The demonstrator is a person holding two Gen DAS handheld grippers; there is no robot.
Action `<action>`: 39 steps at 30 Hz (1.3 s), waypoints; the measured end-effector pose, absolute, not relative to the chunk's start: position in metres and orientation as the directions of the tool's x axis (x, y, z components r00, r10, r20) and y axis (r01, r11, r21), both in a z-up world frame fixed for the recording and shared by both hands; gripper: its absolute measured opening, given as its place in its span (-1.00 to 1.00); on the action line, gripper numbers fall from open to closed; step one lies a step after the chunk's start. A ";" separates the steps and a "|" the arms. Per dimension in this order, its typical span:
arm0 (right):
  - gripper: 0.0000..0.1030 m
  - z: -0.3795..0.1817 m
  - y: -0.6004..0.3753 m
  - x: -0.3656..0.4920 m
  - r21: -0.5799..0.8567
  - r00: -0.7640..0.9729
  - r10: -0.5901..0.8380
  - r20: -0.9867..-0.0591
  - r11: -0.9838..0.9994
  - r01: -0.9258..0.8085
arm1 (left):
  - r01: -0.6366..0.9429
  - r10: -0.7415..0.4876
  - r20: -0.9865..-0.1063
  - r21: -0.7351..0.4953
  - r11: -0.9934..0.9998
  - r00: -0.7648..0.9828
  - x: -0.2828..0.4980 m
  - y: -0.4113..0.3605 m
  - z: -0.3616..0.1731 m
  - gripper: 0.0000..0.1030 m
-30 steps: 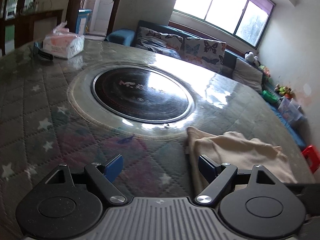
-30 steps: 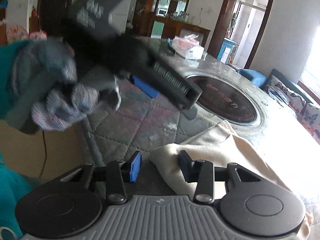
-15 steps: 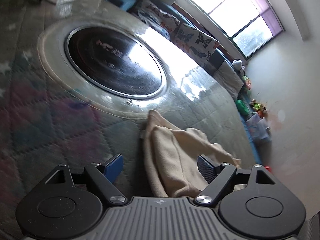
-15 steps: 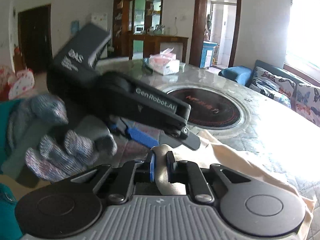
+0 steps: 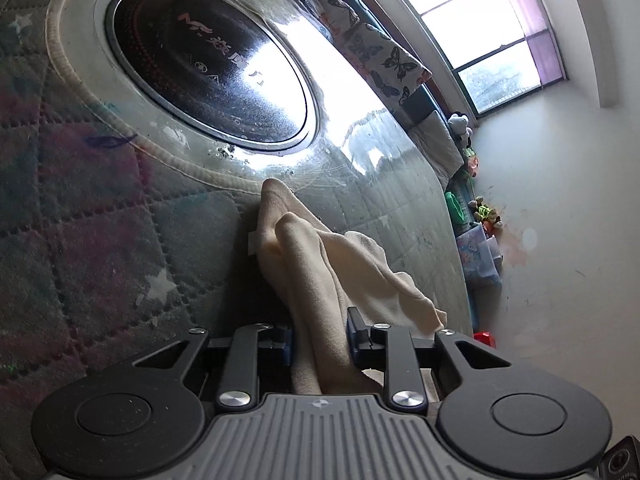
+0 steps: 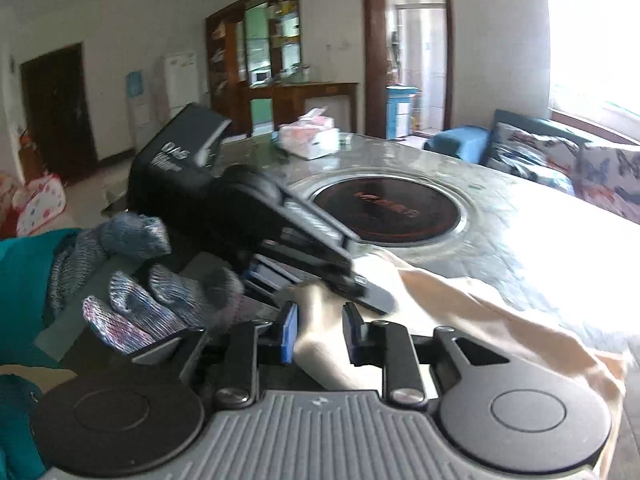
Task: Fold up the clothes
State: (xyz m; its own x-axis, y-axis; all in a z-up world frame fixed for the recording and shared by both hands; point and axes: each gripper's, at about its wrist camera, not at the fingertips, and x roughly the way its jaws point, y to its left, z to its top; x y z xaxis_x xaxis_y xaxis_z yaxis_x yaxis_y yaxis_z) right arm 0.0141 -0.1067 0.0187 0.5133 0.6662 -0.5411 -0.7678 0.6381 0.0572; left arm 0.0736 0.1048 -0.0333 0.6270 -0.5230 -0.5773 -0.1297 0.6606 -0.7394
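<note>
A cream garment (image 5: 332,264) lies crumpled on the quilted round table (image 5: 100,220), just in front of the black hob. My left gripper (image 5: 319,336) is shut on a fold of it. In the right wrist view the same garment (image 6: 472,312) stretches to the right, and my right gripper (image 6: 320,332) is shut on another fold of it. The left gripper (image 6: 356,284), held by a gloved hand (image 6: 152,300), sits close above and left of the right one; its tips are blurred there.
A round black hob (image 5: 208,64) is set in the table's middle (image 6: 384,212). A tissue pack (image 6: 308,140) lies at the far edge. A butterfly-print sofa (image 5: 372,52) stands beyond the table. Toys and boxes (image 5: 480,248) sit on the floor by the wall.
My left gripper swung right onto the garment and closed on a fold. My right gripper closed on the garment's near edge and lifted it slightly. The two grippers came close together.
</note>
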 end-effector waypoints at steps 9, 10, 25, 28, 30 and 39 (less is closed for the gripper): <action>-0.42 0.004 -0.191 0.061 0.006 0.726 0.373 -0.578 0.891 -0.454 | -0.097 -0.494 -0.596 -0.694 0.713 0.633 0.073 0.101 -0.028 -0.48; -0.42 0.000 -0.202 0.067 0.013 0.737 0.339 -0.585 0.912 -0.409 | -0.094 -0.490 -0.599 -0.688 0.719 0.634 0.073 0.099 -0.027 -0.47; -0.55 -0.032 -0.254 0.097 0.206 0.728 0.331 -0.600 0.944 -0.259 | -0.073 -0.454 -0.619 -0.638 0.767 0.641 0.074 0.087 -0.022 -0.48; -0.78 -0.024 -0.255 0.085 0.207 0.737 0.341 -0.584 0.940 -0.270 | -0.059 -0.429 -0.628 -0.604 0.794 0.649 0.073 0.082 -0.019 -0.49; -0.80 -0.020 -0.254 0.078 0.197 0.750 0.338 -0.569 0.941 -0.275 | -0.042 -0.408 -0.632 -0.573 0.818 0.659 0.072 0.077 -0.014 -0.54; -0.82 0.009 -0.261 0.051 0.154 0.816 0.306 -0.491 0.952 -0.265 | 0.119 -0.400 -0.593 -0.455 0.883 0.699 0.083 0.038 0.020 -0.59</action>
